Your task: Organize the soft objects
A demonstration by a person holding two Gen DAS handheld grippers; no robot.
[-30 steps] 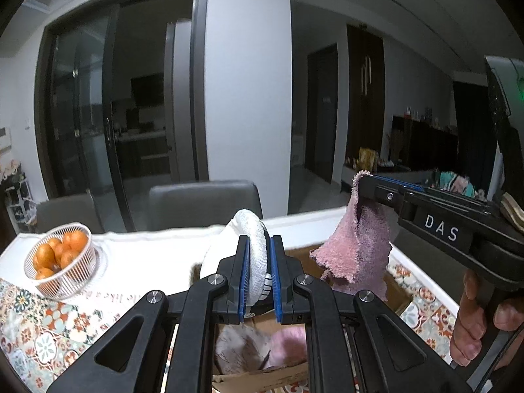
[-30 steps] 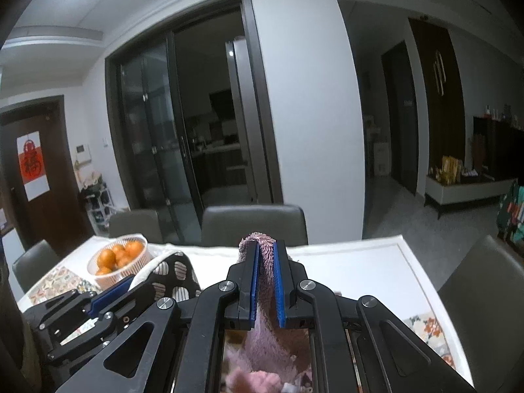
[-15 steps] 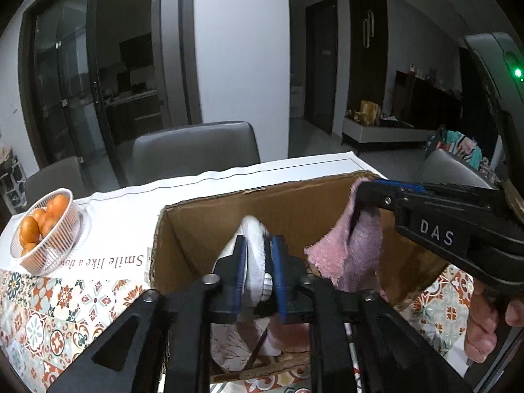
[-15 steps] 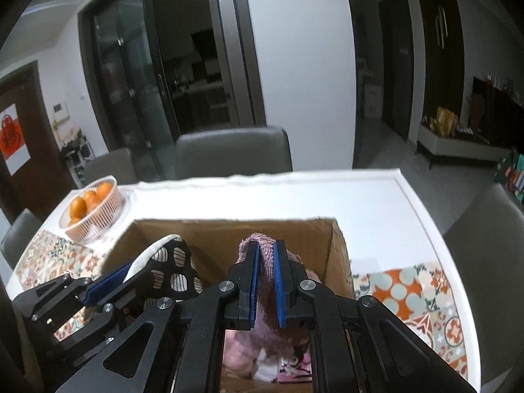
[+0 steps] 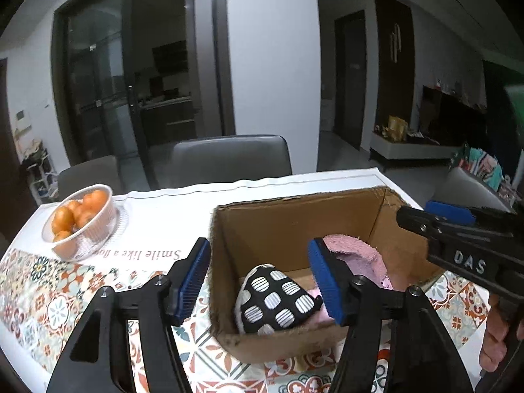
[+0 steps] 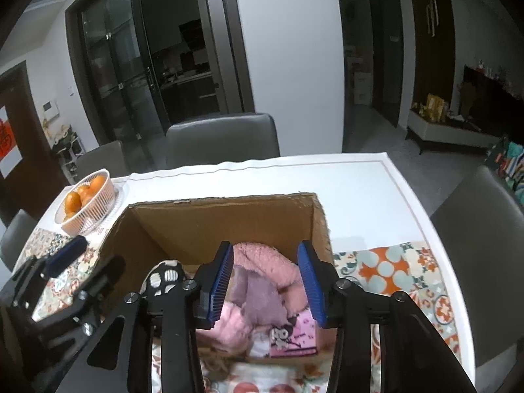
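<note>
Cardboard box (image 5: pixel 294 216): spotted pouch (image 5: pixel 278 301), pink cloth (image 6: pixel 262 262) inside | left tongs (image 5: pixel 258 281) opening, empty | right tongs (image 6: pixel 265 281) opening, empty

The right gripper (image 6: pixel 266 281) is being held over an open cardboard box (image 6: pixel 226 216), its jaws opening with nothing pressed between the blue pads. Below them, pink and mauve fluffy cloths (image 6: pixel 262 271) are lying in the box beside a black-and-white patterned piece (image 6: pixel 163 276). The left gripper (image 6: pixel 82 262) is being held at the box's left wall. A basket of oranges (image 6: pixel 86 201) is sitting on the table (image 6: pixel 360 190).
</note>
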